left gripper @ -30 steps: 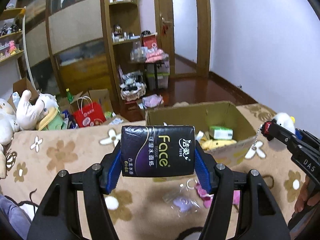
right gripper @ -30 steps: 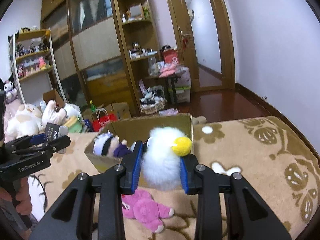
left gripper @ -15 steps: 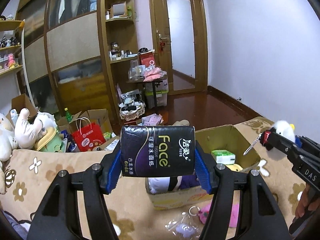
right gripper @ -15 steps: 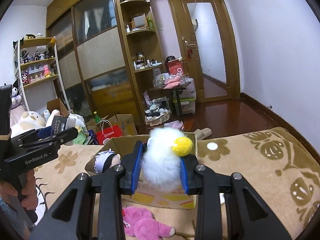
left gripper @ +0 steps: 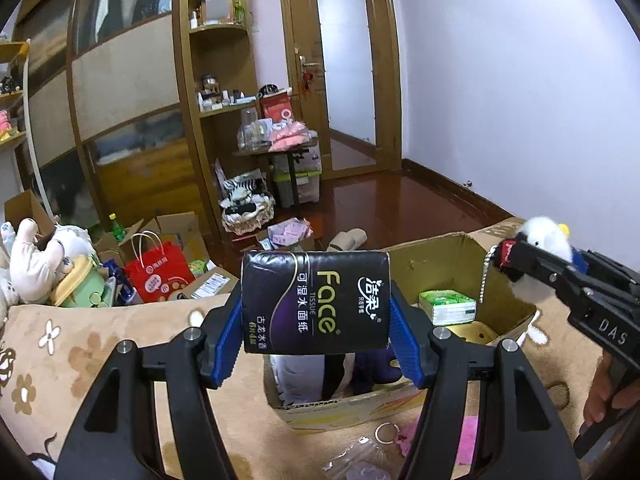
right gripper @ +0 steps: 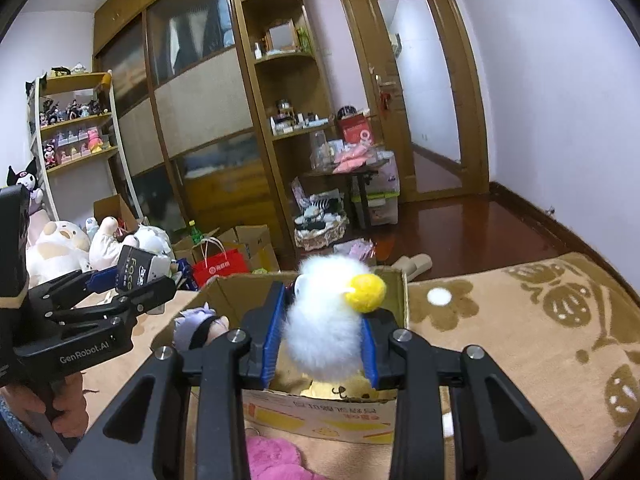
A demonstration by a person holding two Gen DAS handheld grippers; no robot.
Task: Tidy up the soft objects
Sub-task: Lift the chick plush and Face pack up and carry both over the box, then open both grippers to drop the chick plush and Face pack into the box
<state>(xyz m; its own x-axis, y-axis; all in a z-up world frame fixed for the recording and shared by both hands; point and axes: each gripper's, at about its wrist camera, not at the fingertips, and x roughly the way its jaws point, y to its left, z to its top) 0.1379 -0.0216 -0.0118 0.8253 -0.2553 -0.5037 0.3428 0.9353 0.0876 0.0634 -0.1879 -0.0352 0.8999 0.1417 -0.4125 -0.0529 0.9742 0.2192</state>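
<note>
My left gripper (left gripper: 316, 336) is shut on a black Face tissue pack (left gripper: 315, 301), held above the near left end of an open cardboard box (left gripper: 436, 256). A green tissue pack (left gripper: 447, 307) and soft toys lie inside that box. My right gripper (right gripper: 322, 342) is shut on a white fluffy plush with a yellow pom-pom (right gripper: 328, 328), held over the cardboard box (right gripper: 320, 416). From the left wrist view the right gripper (left gripper: 516, 260) shows at the right with the white plush (left gripper: 546, 240) in it. From the right wrist view the left gripper (right gripper: 140, 284) shows at the left with the tissue pack (right gripper: 134, 268).
The box stands on a tan flowered blanket (right gripper: 520, 320). A pink plush (right gripper: 272, 460) and a clear plastic wrapper (left gripper: 360, 460) lie in front of the box. Stuffed animals (left gripper: 44, 264), a red bag (left gripper: 158, 272) and cartons crowd the floor at left.
Both grippers have moved forward toward the box, which now sits lower and closer under them. Each keeps its grip: tissue pack in the left, white plush in the right.
</note>
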